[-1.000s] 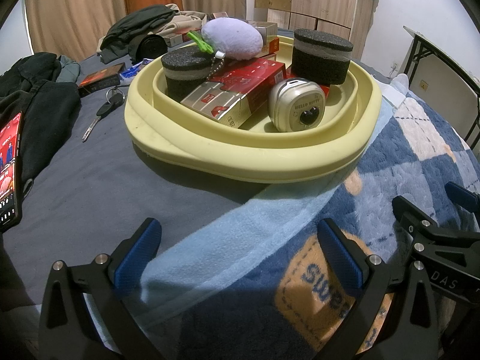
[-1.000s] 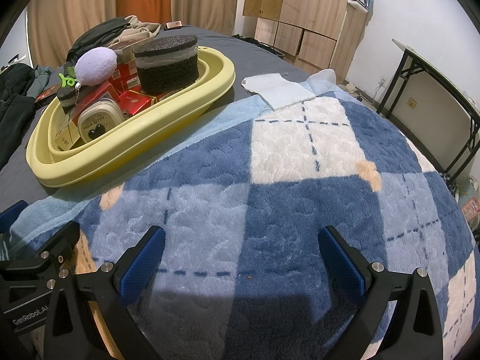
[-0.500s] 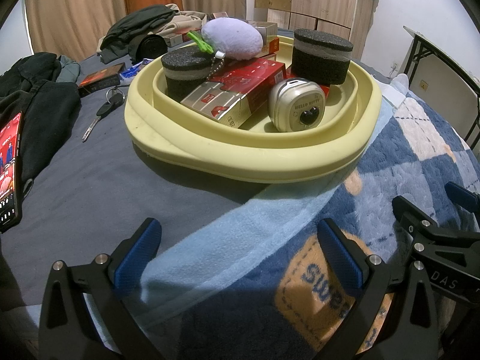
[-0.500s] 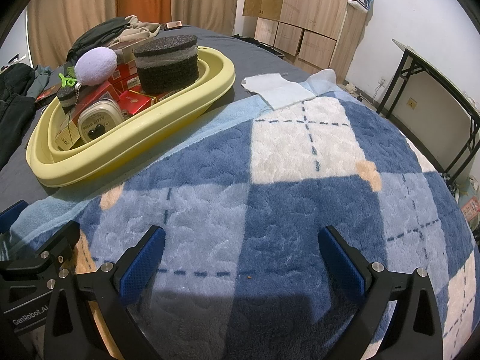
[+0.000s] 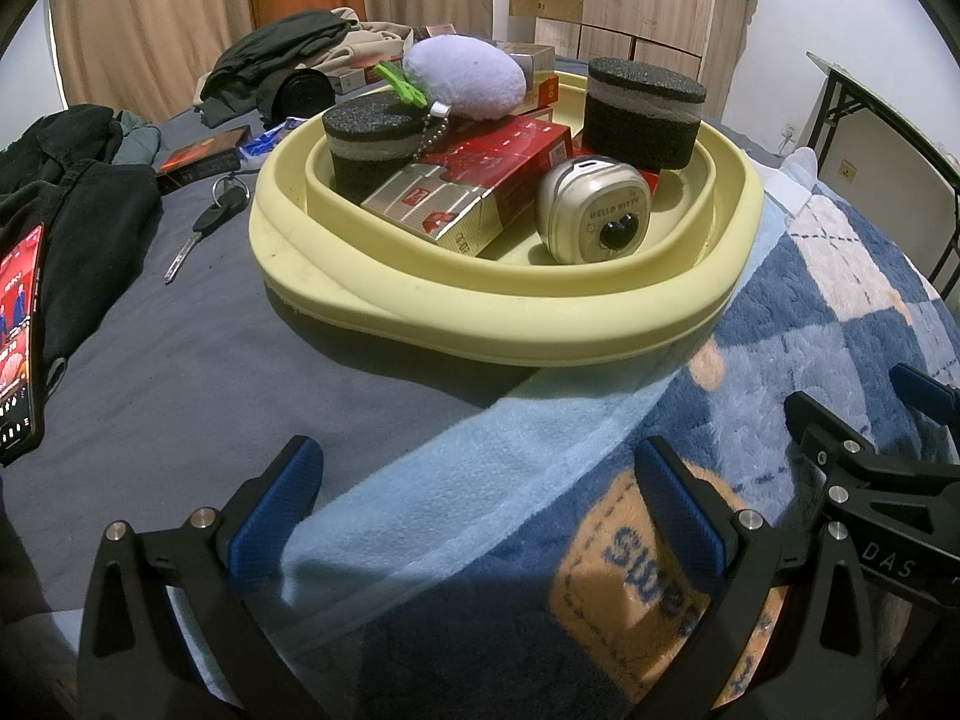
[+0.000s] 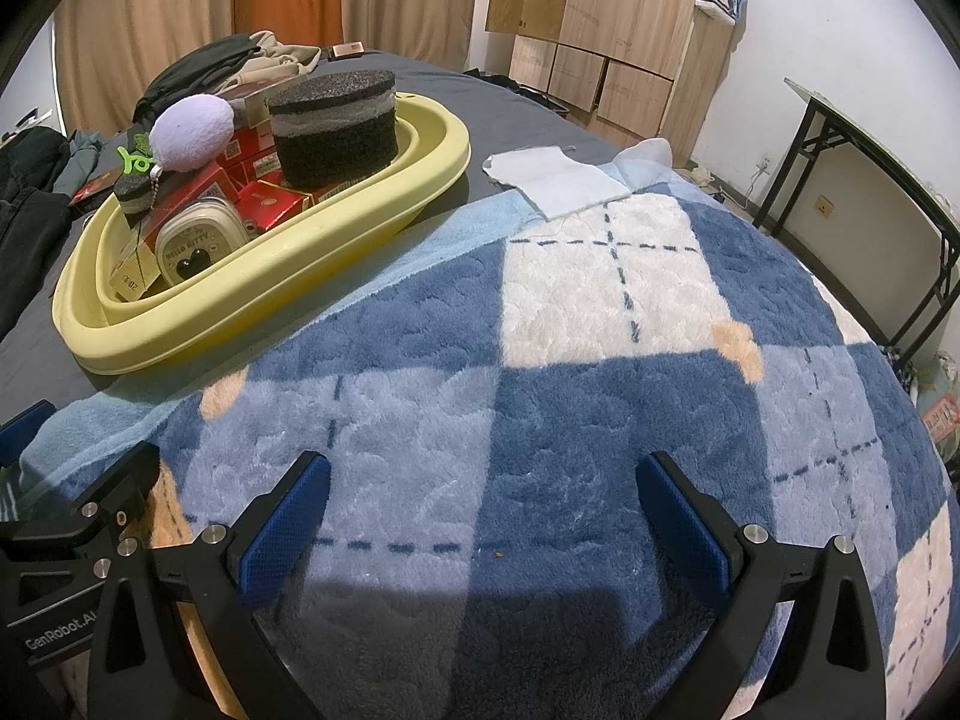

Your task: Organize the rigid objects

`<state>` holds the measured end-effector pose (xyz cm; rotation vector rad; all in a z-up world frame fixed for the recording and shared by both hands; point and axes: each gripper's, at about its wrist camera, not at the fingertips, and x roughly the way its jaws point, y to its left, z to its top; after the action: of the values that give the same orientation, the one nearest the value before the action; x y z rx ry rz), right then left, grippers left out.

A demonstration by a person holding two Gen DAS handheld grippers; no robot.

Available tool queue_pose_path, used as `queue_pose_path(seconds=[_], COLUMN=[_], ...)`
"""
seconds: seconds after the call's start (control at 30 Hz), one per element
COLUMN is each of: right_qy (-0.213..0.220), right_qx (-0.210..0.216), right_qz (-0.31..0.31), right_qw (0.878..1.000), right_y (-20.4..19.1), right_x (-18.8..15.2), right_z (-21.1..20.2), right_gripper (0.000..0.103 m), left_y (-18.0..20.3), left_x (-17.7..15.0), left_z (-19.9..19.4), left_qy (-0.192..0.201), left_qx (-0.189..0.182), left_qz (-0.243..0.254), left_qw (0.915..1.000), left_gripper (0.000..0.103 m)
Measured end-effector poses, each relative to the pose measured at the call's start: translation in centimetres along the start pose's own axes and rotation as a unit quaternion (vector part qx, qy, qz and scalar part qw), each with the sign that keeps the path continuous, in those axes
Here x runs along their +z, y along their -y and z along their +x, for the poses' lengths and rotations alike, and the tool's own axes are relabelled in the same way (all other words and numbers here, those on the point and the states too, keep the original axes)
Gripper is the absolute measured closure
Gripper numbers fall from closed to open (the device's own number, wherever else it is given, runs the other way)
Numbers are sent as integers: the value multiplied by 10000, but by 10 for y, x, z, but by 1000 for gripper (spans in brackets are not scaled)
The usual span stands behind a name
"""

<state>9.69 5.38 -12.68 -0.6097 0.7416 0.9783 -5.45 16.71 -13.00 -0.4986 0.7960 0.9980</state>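
Note:
A pale yellow basin (image 5: 510, 324) sits on the bed and also shows in the right wrist view (image 6: 300, 252). It holds two black foam discs (image 5: 642, 105) (image 5: 372, 141), red boxes (image 5: 474, 180), a silver Hello Kitty case (image 5: 594, 219) and a lilac plush keychain (image 5: 465, 78). My left gripper (image 5: 480, 510) is open and empty, low over the bed in front of the basin. My right gripper (image 6: 480, 516) is open and empty over the blue checked blanket (image 6: 600, 360), to the right of the basin.
A car key (image 5: 207, 222), a dark box (image 5: 201, 159), a lit phone (image 5: 18, 330) and dark clothes (image 5: 72, 210) lie on the grey sheet left of the basin. A pale cloth (image 6: 555, 180) lies behind the blanket. A folding table (image 6: 870, 168) stands at right.

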Motion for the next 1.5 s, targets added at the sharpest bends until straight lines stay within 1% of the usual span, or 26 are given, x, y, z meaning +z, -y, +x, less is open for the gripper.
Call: queue_pose_path(seconds=[0.93,1.23,1.5], right_qy=[0,0,0], right_qx=[-1,1,-1], right_qz=[-1,0,-1], right_qw=[10000,10000,10000], right_y=[0,0,0], right_x=[0,0,0], right_z=[0,0,0], right_gripper=[0,0,0], left_y=[0,2,2], left_x=[0,0,-1], left_z=[0,0,-1], left_qy=[3,52,62], left_qx=[-1,91,94], left_qz=[-2,54,56], left_qw=[10000,9999,9999], left_gripper=[0,0,0])
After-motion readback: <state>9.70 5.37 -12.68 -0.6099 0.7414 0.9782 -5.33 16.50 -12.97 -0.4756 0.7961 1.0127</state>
